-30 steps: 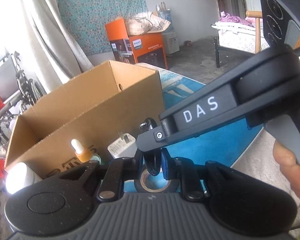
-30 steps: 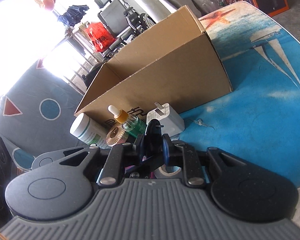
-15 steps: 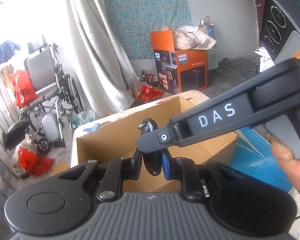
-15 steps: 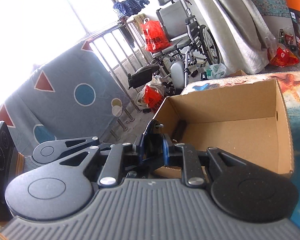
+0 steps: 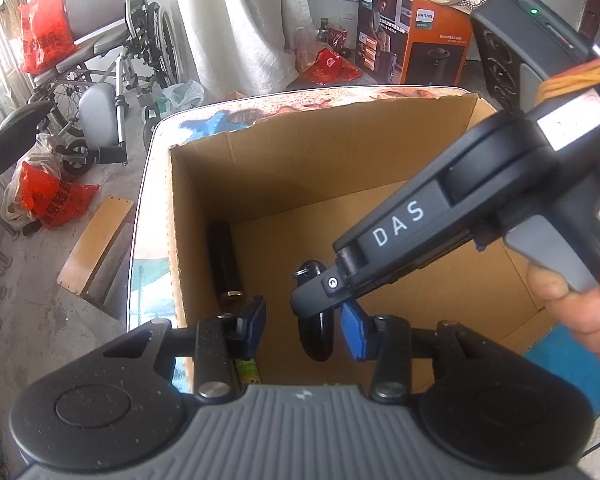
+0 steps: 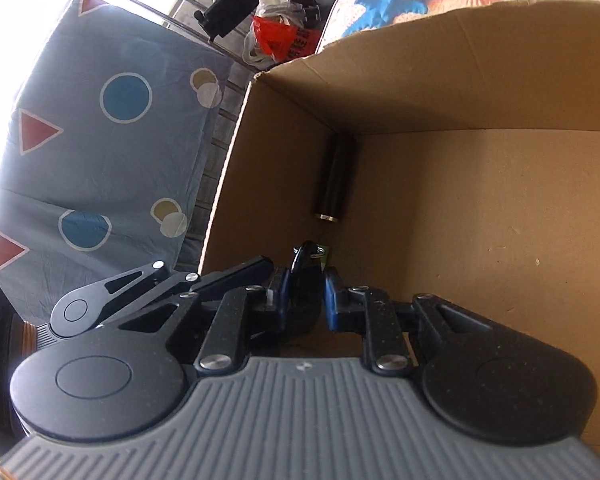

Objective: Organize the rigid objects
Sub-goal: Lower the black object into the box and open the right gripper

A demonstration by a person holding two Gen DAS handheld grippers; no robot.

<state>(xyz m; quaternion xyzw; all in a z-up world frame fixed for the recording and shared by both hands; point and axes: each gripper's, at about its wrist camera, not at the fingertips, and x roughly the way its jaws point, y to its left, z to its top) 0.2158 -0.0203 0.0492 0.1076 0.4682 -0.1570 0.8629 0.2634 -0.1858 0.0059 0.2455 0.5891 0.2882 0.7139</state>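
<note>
Inside, the open cardboard box point(image 5: 300, 168) on the patterned table point(image 5: 220, 124) has a black cylinder point(image 5: 224, 260) lying along its left wall. Over it, the right gripper point(image 6: 305, 300) pinches a black key fob point(image 5: 318, 336), while the left gripper point(image 5: 303, 328) is spreading, its pads clear of the fob.

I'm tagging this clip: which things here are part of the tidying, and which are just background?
In the job: cardboard box, black key fob in the right gripper, left gripper opening, black cylinder already inside the box.

Background: wheelchair, orange carton, red bags.
</note>
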